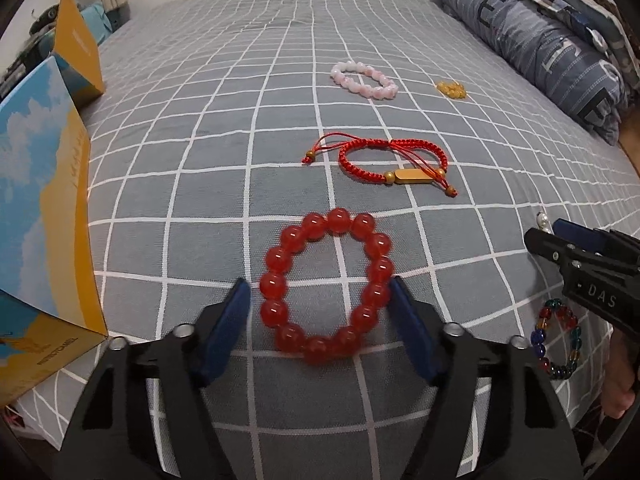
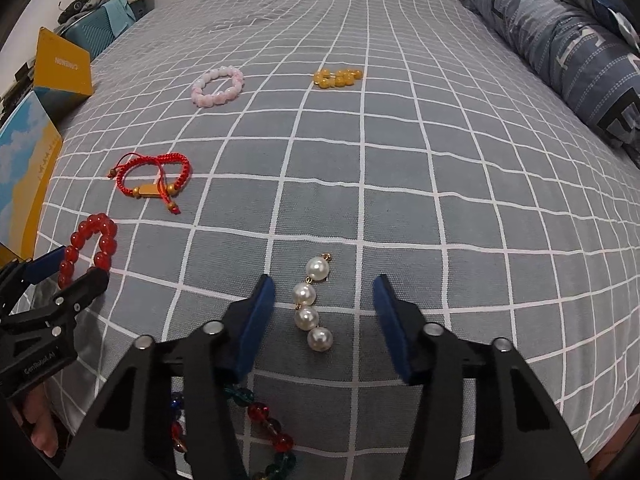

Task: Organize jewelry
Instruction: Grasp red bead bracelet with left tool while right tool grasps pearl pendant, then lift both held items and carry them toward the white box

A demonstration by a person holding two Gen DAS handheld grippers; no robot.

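Left gripper spread wide, blue pads on either side of the red bead bracelet, which lies flat on the grey checked bedsheet; pads sit just beside the outer beads, and contact cannot be confirmed. Right gripper likewise spread wide, holding nothing, with the pearl strand lying between its pads, nearer the left one and touching neither. Strand is four pearls in a line, gold link at the far end. Under the right gripper, close to the lens, the multicolour bead bracelet is partly hidden by the gripper body; in the left wrist view it lies just beside the right gripper. Next out, the red cord bracelet with a gold bar, loose cord ends trailing. Farther on, the pink bead bracelet and, near it, a small cluster of yellow beads. At the left bed edge, a blue-and-yellow box stands upright with a yellow box behind it. Along the far right, a rolled blue quilt.
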